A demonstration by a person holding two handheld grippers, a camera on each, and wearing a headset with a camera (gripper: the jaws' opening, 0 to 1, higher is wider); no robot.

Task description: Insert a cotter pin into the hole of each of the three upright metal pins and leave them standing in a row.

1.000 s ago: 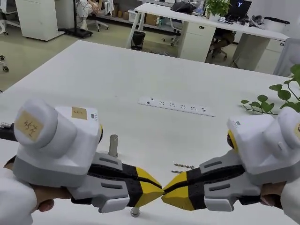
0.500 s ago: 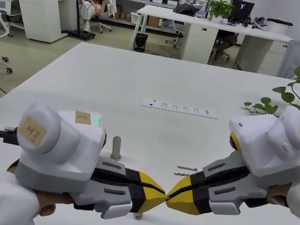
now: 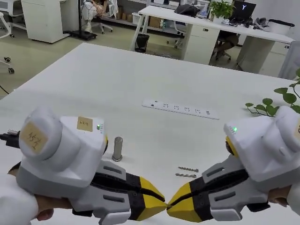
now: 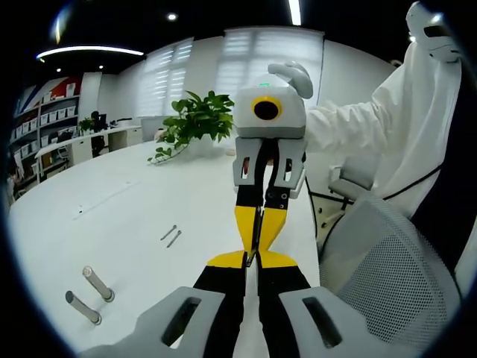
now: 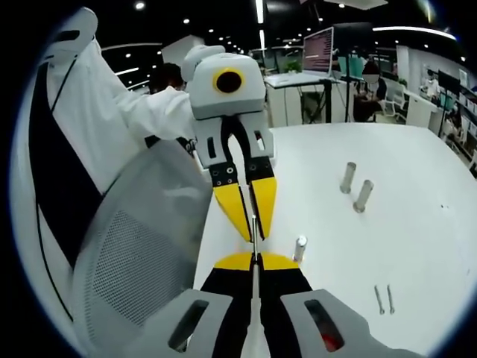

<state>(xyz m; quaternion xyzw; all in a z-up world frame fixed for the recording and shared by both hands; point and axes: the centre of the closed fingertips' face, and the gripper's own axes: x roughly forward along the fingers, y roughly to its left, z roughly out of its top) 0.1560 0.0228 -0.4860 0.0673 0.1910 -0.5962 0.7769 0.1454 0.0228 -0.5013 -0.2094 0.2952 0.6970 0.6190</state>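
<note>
My left gripper [image 3: 158,206] and right gripper [image 3: 172,209] meet tip to tip low over the near edge of the white table [image 3: 140,79]. Both are shut. A thin silvery cotter pin [image 5: 253,227] runs between the two sets of yellow tips. In the left gripper view the right gripper [image 4: 256,237] faces me, and in the right gripper view the left gripper [image 5: 252,233] does. One upright metal pin [image 3: 117,148] stands behind the left gripper. The right gripper view shows two pins [image 5: 347,177] [image 5: 363,195] further off and a third pin [image 5: 299,247] close to the tips. Two loose cotter pins [image 3: 187,172] lie on the table.
A white power strip [image 3: 180,108] lies across the middle of the table. A green plant [image 3: 281,101] stands at the right edge. A mesh chair back [image 5: 127,268] and a person's white sleeve [image 4: 350,127] sit close behind the grippers. Desks and chairs stand beyond the table.
The two grippers have stayed tip to tip and sit slightly lower in the picture as the head camera shifted. The pin base seen under the tips earlier is now covered.
</note>
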